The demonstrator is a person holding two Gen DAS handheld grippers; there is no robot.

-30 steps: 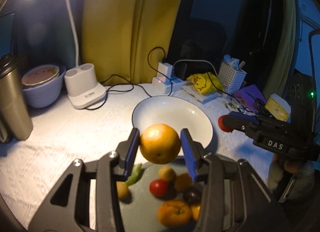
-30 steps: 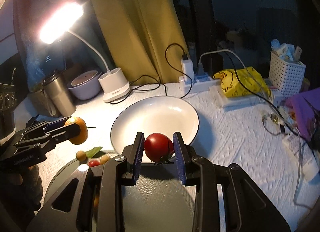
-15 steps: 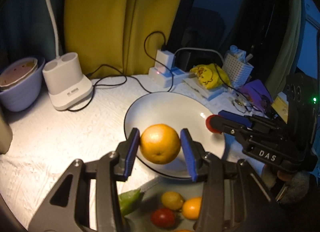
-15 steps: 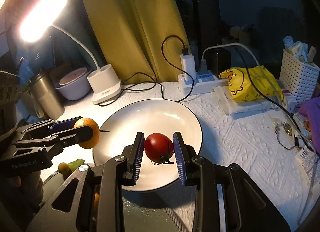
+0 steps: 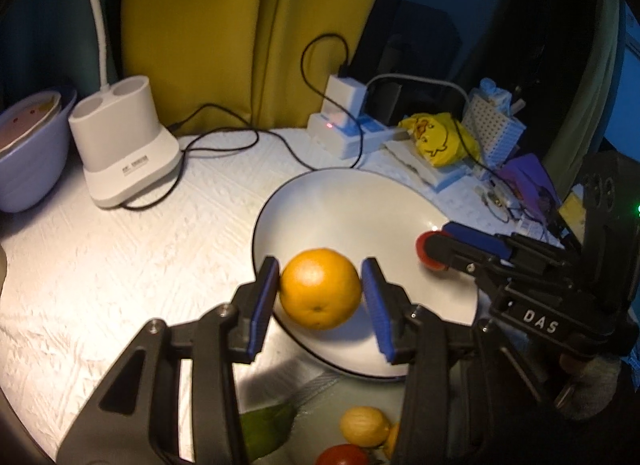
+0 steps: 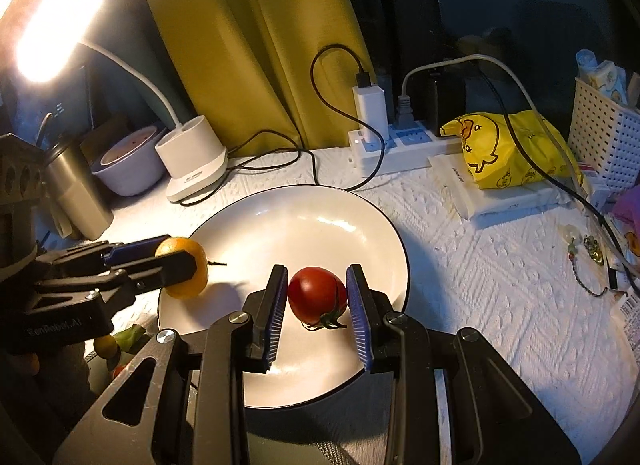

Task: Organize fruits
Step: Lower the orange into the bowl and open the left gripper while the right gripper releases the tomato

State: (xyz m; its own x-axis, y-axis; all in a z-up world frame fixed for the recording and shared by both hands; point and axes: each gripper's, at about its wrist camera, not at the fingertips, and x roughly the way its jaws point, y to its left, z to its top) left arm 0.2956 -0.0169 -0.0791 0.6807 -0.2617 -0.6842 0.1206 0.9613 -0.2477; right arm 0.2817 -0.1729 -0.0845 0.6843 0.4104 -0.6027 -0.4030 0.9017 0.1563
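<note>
My left gripper [image 5: 320,297] is shut on an orange [image 5: 320,293], held over the near left rim of the white plate [image 5: 352,201]. My right gripper [image 6: 318,297] is shut on a red tomato [image 6: 316,295] above the near part of the white plate [image 6: 304,225]. From the right wrist view the left gripper [image 6: 176,265] and its orange [image 6: 184,273] hang at the plate's left edge. In the left wrist view the right gripper [image 5: 436,253] reaches in from the right with the tomato [image 5: 426,253] half hidden. A grey plate [image 5: 328,405] below holds several small fruits, among them a yellow one [image 5: 364,425].
A white lamp base [image 5: 124,145] with its cable sits at the back left, beside a lilac bowl [image 5: 28,153]. A power strip [image 6: 396,145], a yellow duck bag [image 6: 504,149] and a white basket [image 6: 604,137] line the back right. A steel tumbler [image 6: 76,193] stands far left.
Both grippers moved forward and down from over the grey plate to over the white plate, each keeping its fruit. The white plate looms larger now.
</note>
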